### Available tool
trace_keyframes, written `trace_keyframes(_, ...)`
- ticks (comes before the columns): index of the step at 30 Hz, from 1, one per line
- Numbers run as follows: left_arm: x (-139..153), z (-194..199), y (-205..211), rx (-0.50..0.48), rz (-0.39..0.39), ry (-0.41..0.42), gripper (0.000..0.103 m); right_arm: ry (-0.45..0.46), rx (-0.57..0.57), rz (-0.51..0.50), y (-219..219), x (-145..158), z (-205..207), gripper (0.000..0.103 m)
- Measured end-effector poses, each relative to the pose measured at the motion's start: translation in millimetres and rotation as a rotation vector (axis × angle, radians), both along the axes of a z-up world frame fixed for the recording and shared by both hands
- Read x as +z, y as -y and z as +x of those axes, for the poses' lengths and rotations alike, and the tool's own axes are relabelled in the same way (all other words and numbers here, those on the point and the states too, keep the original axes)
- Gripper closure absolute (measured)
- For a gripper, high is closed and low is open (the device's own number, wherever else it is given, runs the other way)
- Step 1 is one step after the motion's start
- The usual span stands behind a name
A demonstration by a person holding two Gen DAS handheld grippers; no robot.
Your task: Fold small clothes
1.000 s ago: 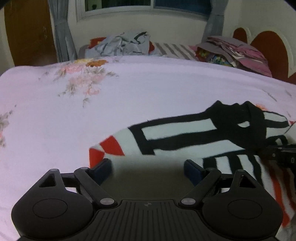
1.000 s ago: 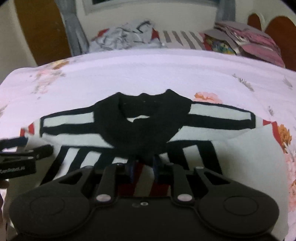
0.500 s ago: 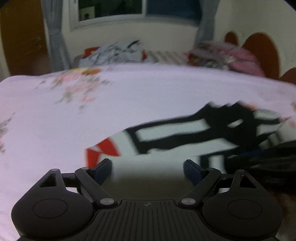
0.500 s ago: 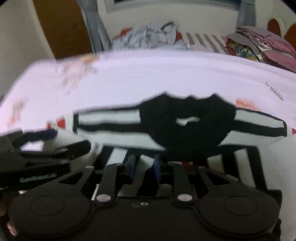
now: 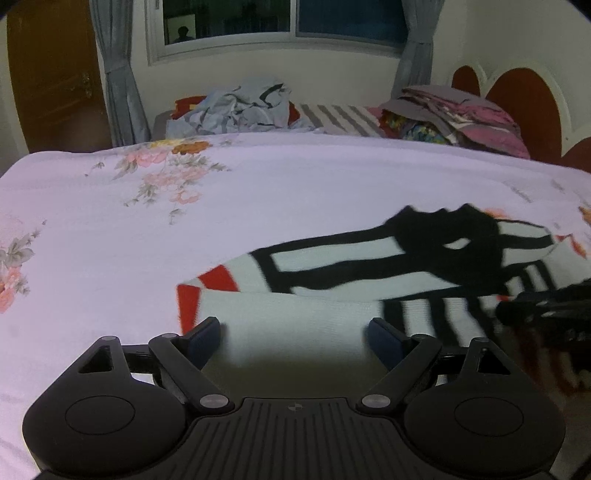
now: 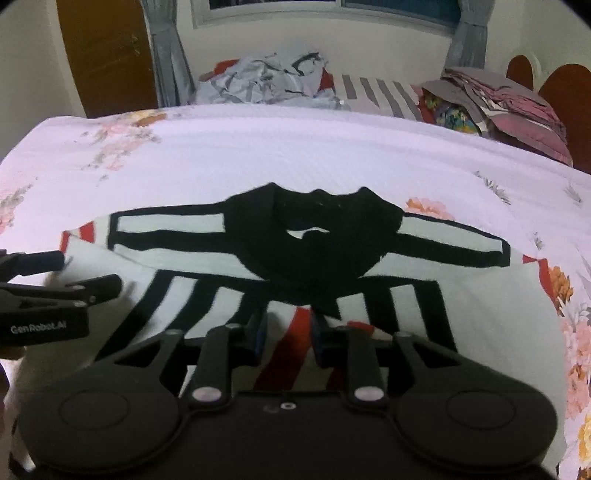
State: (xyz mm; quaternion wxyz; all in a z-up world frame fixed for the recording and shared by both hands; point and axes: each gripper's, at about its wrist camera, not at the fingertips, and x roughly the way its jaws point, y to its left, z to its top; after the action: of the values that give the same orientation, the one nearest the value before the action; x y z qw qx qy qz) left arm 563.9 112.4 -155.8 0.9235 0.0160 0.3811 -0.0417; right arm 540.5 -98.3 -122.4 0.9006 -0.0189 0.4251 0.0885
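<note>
Bedroom setting, seen first from the left wrist camera: a bed (image 5: 295, 192) covered by a pale lilac sheet with floral print, a window (image 5: 284, 22) with grey curtains (image 5: 118, 74) on the far wall, a brown door (image 5: 55, 74) at left, and a red scalloped headboard (image 5: 524, 107) at right. Crumpled grey clothing (image 5: 240, 110) and a stack of pink and grey folded items (image 5: 458, 114) lie at the far edge of the bed. A small sweater (image 5: 332, 266), white with black bands, a black collar and red cuffs, lies spread flat on the sheet, its near sleeve reaching towards the camera. The left gripper (image 5: 293, 332) hangs over the white lower part of that sleeve with its blue-padded fingers (image 5: 203, 332) spread wide and nothing pinched between them. The right gripper (image 5: 546, 306) shows at the right edge, blurred. From the right wrist camera, the sweater (image 6: 303, 258) lies face up in the middle of the bed (image 6: 295, 147), collar away from the camera, sleeves stretched out to both sides. The right gripper (image 6: 288, 332) sits over the lower front of the garment, fingers (image 6: 258, 332) set narrow with a gap; red and white fabric shows in that gap, and contact with the pads cannot be determined. The left gripper (image 6: 74, 273) enters from the left beside the left sleeve, its fingers apart.
</note>
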Motion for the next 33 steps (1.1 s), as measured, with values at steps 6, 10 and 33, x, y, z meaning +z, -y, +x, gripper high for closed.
trace_keyframes(6,6.2,-21.8,26.6,-0.044,0.014,0.001,0.017,-0.02,0.002,0.021,5.1,-3.4,-16.1,0.079)
trace_keyframes(10,2.3,-30.4,39.5,-0.072,0.036,-0.013,0.017,-0.026,0.0,0.025,8.8,-6.2,-25.2,0.079)
trace_keyframes(33,7.5,-68.8,27.7,-0.019,0.031,-0.028,0.017,-0.006,-0.122,0.034,90.6,8.0,-66.7,0.078)
